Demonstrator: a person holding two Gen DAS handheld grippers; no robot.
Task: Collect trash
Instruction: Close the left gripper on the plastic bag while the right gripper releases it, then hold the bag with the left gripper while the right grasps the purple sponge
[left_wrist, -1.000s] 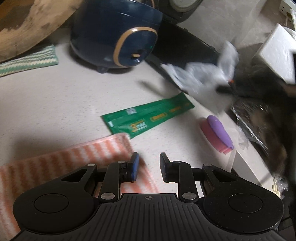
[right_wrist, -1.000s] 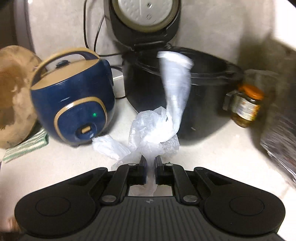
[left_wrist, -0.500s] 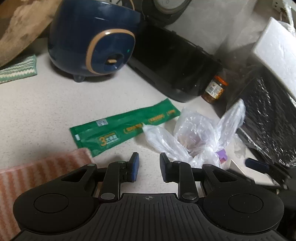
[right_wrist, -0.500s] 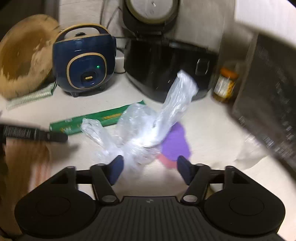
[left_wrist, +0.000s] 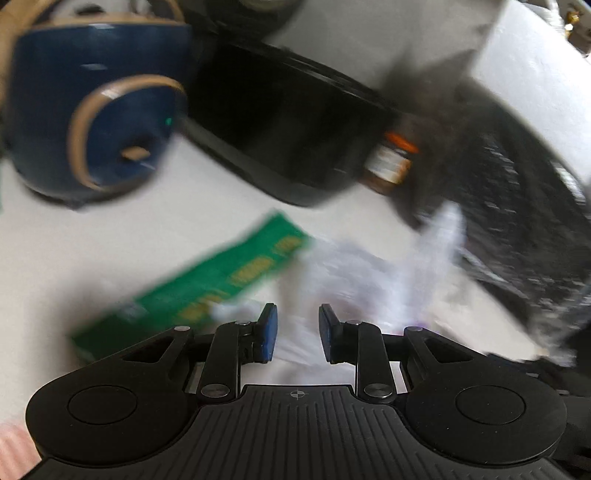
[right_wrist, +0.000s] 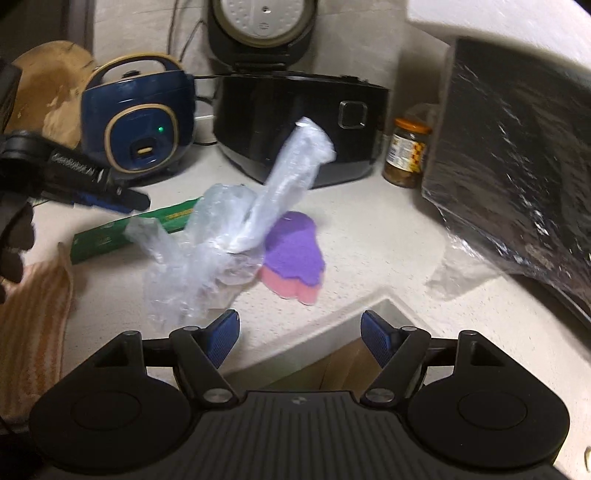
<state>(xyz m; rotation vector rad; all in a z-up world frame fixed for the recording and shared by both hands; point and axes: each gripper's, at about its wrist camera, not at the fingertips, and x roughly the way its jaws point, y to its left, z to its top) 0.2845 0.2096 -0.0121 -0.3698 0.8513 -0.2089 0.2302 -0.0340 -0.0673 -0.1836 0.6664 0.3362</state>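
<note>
at the far left of the right wrist view a striped orange cloth (right_wrist: 33, 325) lies on the pale counter (right_wrist: 369, 236), with a wooden board (right_wrist: 48, 92) leaning behind it; the left gripper (right_wrist: 122, 197) reaches in from that side, its jaws part open with nothing between them; under it lies a long green wrapper (right_wrist: 107, 238), flat on the counter; behind stands a blue rice cooker (right_wrist: 140, 118) with a green light on; next, at the middle, the crumpled clear plastic bag (right_wrist: 229, 236) sits loose on the counter, one end sticking up, touching the green wrapper on its left and overlapping a purple and pink sponge (right_wrist: 295, 258) on its right; the right gripper (right_wrist: 299, 338) has just been opening and stands wide, the bag just ahead of its left finger, nothing between the pads; behind are a black cooker (right_wrist: 295, 125), then a jar (right_wrist: 406, 155) with an orange lid, then a black foil-wrapped bundle (right_wrist: 517, 155) at far right.
</note>
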